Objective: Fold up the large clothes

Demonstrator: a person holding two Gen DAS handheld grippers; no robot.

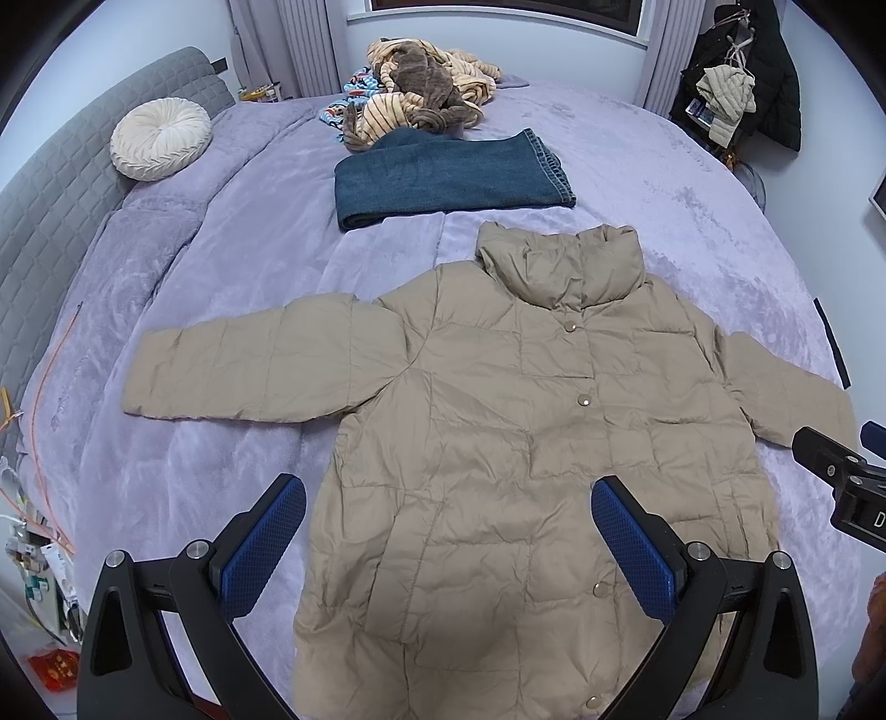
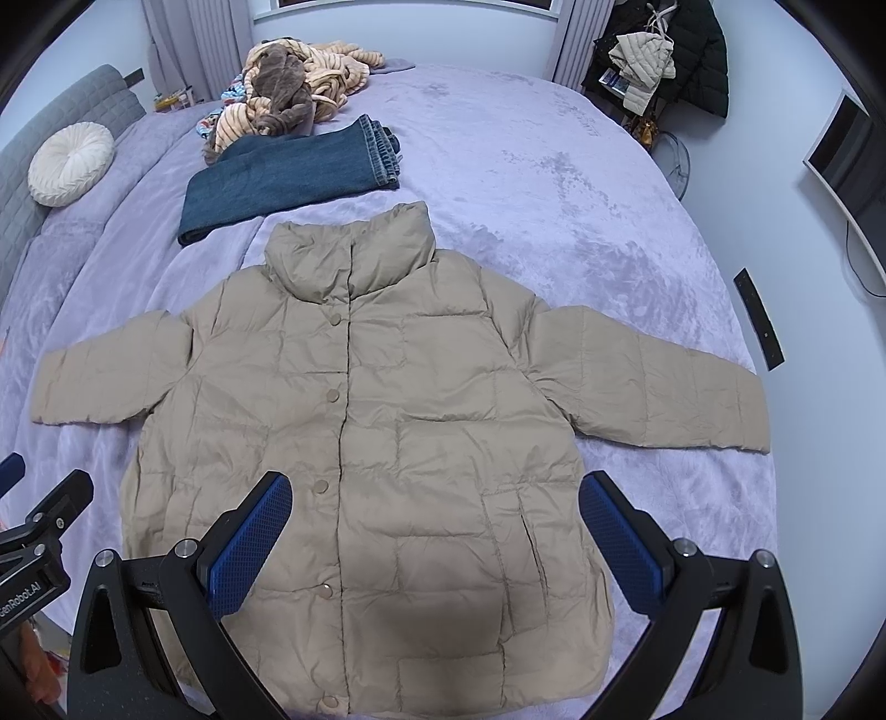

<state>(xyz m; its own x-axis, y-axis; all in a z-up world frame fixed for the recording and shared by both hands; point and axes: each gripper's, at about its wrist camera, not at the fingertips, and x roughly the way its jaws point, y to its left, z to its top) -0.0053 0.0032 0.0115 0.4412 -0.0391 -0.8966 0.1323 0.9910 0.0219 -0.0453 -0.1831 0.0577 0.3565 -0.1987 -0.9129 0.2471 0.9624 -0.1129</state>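
A beige quilted puffer jacket (image 1: pixel 487 421) lies flat and buttoned on the lilac bed, collar away from me and both sleeves spread out; it fills the right wrist view (image 2: pixel 376 421) too. My left gripper (image 1: pixel 448 498) is open and empty, hovering above the jacket's lower hem, its left side. My right gripper (image 2: pixel 434 493) is open and empty above the hem's right side. Each gripper shows at the edge of the other's view: the right one (image 1: pixel 847 476) and the left one (image 2: pixel 39 526).
Folded blue jeans (image 1: pixel 448 177) lie beyond the collar. A pile of striped and brown clothes (image 1: pixel 421 88) sits at the far end. A white round cushion (image 1: pixel 160 138) rests by the grey headboard. A black remote (image 2: pixel 758 318) lies near the bed's right edge. Coats (image 2: pixel 664 50) hang at back right.
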